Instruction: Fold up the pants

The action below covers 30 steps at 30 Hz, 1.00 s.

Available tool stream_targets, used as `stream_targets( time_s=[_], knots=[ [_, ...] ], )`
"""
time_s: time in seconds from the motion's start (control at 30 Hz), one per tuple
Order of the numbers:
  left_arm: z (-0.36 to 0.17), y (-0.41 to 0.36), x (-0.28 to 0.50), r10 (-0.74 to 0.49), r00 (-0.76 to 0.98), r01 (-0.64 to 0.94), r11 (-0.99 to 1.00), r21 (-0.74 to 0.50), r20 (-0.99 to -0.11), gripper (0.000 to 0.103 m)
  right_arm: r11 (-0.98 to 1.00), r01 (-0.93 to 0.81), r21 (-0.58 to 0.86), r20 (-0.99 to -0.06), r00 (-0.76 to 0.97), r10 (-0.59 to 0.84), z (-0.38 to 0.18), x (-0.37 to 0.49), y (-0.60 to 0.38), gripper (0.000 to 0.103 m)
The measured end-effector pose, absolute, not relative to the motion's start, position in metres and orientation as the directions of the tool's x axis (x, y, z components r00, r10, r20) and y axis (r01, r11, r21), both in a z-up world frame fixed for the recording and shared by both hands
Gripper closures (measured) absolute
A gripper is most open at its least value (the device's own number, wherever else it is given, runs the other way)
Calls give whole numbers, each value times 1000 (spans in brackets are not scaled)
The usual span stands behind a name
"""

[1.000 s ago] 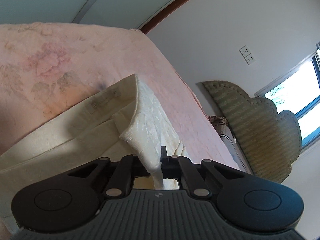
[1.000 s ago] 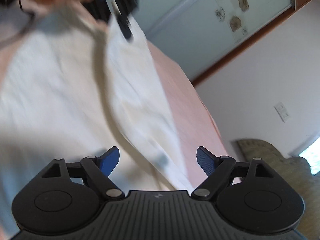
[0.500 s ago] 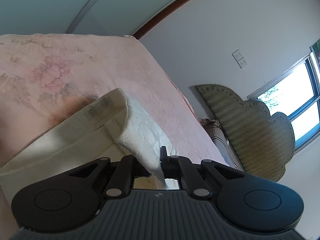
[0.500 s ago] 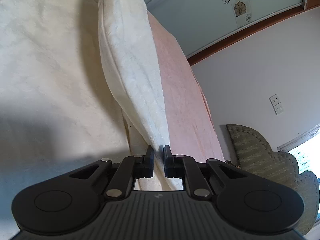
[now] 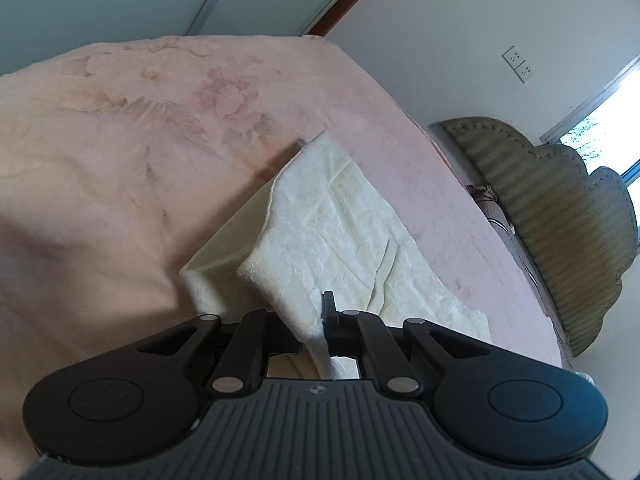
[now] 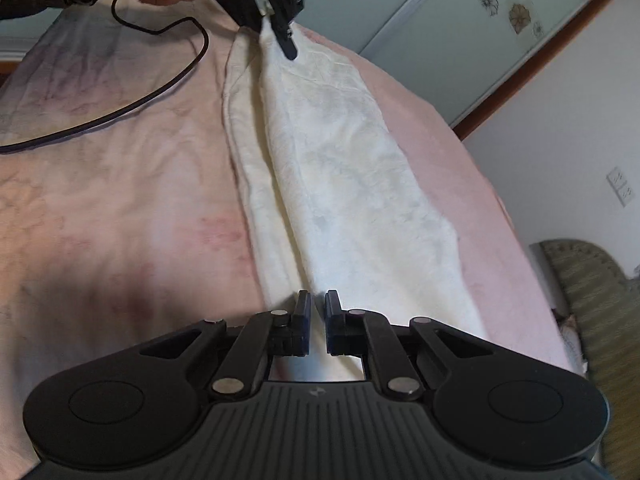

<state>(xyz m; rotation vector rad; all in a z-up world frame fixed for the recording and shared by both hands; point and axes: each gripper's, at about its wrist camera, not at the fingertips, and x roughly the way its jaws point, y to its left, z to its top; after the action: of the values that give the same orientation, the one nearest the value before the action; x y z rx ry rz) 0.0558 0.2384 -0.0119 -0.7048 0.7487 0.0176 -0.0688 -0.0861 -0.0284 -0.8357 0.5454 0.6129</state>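
The cream textured pants (image 6: 344, 184) lie as a long strip on the pink bedspread (image 6: 112, 200), stretched between both grippers. My left gripper (image 5: 314, 320) is shut on one end of the pants (image 5: 332, 220); it also shows in the right wrist view (image 6: 276, 36), held in a hand at the far end. My right gripper (image 6: 316, 312) is shut on the near end of the pants, with cloth pinched between its blue pads.
A black cable (image 6: 160, 92) trails over the bedspread from the left gripper. A green padded headboard (image 5: 560, 216) stands at the right, by a window (image 5: 608, 120). Wardrobe doors (image 6: 460, 20) stand beyond the bed's far edge.
My right gripper has shut on the near end of the pants. Both grippers have carried the cloth sideways, so one half now lies folded over the other in a narrow strip.
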Motion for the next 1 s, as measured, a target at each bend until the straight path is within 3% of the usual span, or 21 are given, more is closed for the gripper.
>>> stream_targets(
  time_s=[0.2,0.4,0.6,0.63,0.67,0.7,0.73,0.77,1.0],
  knots=[
    [2,226,52,-179,765,-212,837,-505,-618,96,571,-696,-436,-643,685,344,-20,-82,-89,99],
    [-6,224,52,-165,745,-242,836,-492,-647,91,561,-569,-602,-549,804,226,-20,-86,-102,96],
    [-6,224,51,-158,745,-262,825,-502,-648,82,426,-556,-714,-580,810,84,-39,-65,-112,91],
    [-5,225,50,-156,747,-261,825,-502,-646,82,392,-545,-741,-566,821,72,-43,-68,-109,88],
    [-5,226,49,-159,748,-261,823,-505,-645,82,378,-530,-759,-548,834,69,-45,-71,-109,74],
    [-4,227,50,-163,747,-262,819,-510,-645,82,382,-519,-764,-536,841,70,-44,-74,-111,45],
    [-5,228,51,-169,745,-263,815,-517,-645,82,400,-522,-753,-537,839,85,-43,-77,-113,31],
    [-5,228,52,-173,743,-264,812,-521,-646,82,413,-516,-750,-526,844,99,-42,-81,-114,24],
    [-2,219,48,-135,751,-264,835,-482,-647,82,400,-474,-785,-477,873,99,-51,-73,-98,26]
  ],
)
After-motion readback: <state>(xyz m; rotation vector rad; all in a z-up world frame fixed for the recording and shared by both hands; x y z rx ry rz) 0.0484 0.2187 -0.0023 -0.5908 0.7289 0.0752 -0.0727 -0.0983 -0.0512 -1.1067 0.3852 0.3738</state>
